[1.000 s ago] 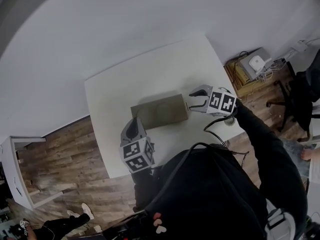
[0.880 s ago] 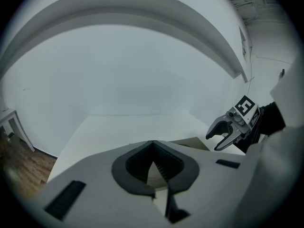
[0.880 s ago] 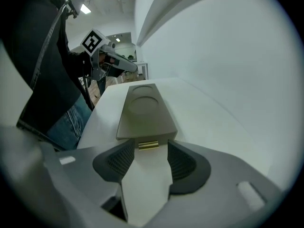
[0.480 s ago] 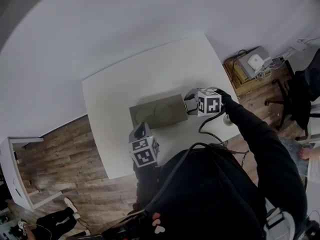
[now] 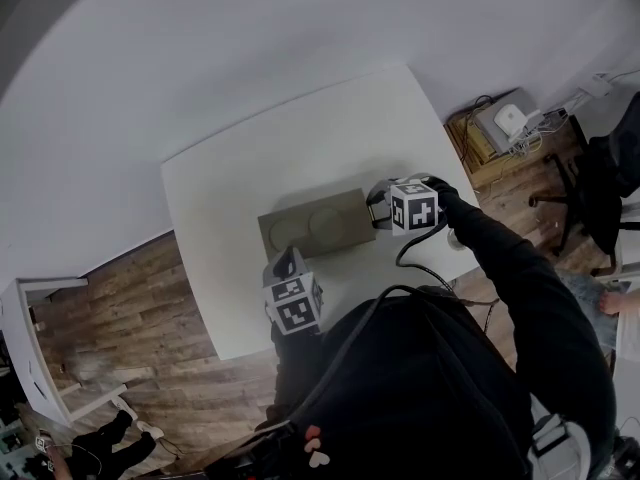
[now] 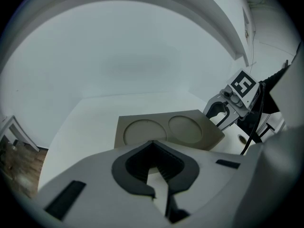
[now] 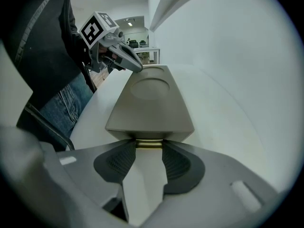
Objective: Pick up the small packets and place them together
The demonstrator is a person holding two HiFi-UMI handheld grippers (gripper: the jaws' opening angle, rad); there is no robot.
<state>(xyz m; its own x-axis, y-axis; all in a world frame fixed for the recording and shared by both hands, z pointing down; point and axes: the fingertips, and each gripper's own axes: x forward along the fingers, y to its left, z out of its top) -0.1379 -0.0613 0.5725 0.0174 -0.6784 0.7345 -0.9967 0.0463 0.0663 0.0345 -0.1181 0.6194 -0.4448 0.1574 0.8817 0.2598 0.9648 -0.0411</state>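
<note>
Perhaps packet (image 7: 148,144), right gripper view only

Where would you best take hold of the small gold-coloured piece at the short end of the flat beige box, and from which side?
Probably best to pinch the gold-coloured piece across its two narrow ends, coming from the open table side. It sits lengthwise against the short end wall of the flat beige box, so the far side is blocked, while both ends appear free.
</note>
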